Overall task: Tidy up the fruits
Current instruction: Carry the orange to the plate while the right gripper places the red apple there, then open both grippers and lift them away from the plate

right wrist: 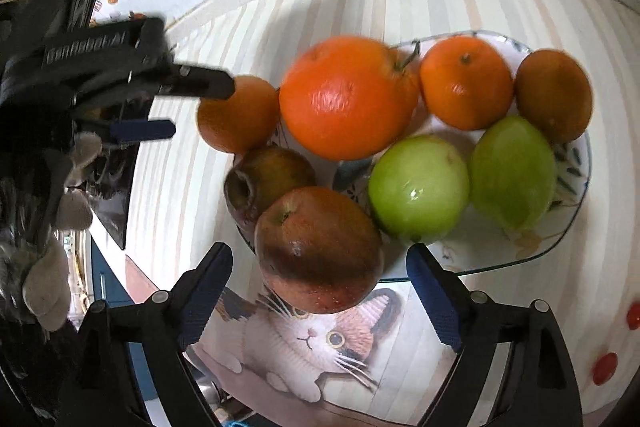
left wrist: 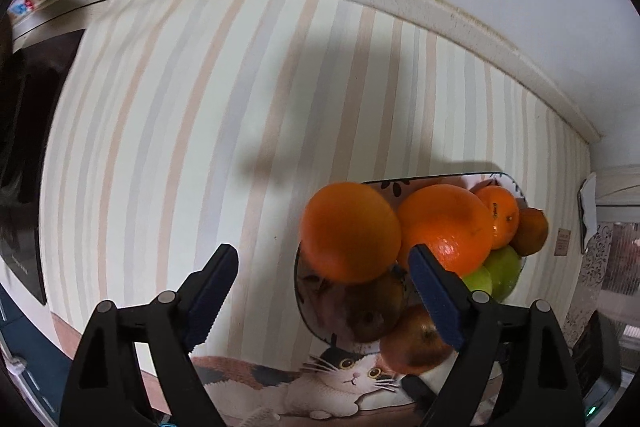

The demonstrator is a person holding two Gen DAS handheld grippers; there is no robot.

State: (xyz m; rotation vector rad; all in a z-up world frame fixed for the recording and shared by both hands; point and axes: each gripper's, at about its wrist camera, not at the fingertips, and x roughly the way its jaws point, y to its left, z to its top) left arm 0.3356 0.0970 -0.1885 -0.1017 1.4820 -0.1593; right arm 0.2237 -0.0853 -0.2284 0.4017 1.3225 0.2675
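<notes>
Between my right gripper's (right wrist: 320,291) wide-spread fingers sits a red apple (right wrist: 318,249), touching neither pad, perched at the near edge of the plate (right wrist: 576,195) and partly overhanging the cat picture (right wrist: 316,337) on the striped tabletop (right wrist: 192,211). Just behind it lies a darker, bruised apple (right wrist: 266,179). Two green apples (right wrist: 418,187) lie side by side on the plate's right half, touching each other. Along the far side runs a row of citrus: a big orange (right wrist: 346,99) in the middle, a smaller orange (right wrist: 466,83) to its right, and a dull brownish orange (right wrist: 554,95) at the far right rim. At the left end an orange (right wrist: 238,115) hangs over the plate's edge, with one black finger of my left gripper (right wrist: 188,107) reaching to it from the left; the blue-padded finger below stands apart from the fruit, so that gripper is open too. From the left wrist view, my left gripper (left wrist: 324,279) shows its fingers spread wide, and that orange (left wrist: 350,233) appears above and between them, blurred, touching neither that I can tell. Beyond it the plate (left wrist: 400,183) holds the rest of the fruit. Two small red things (right wrist: 606,367) lie on the tabletop at the right, well apart from the plate.
</notes>
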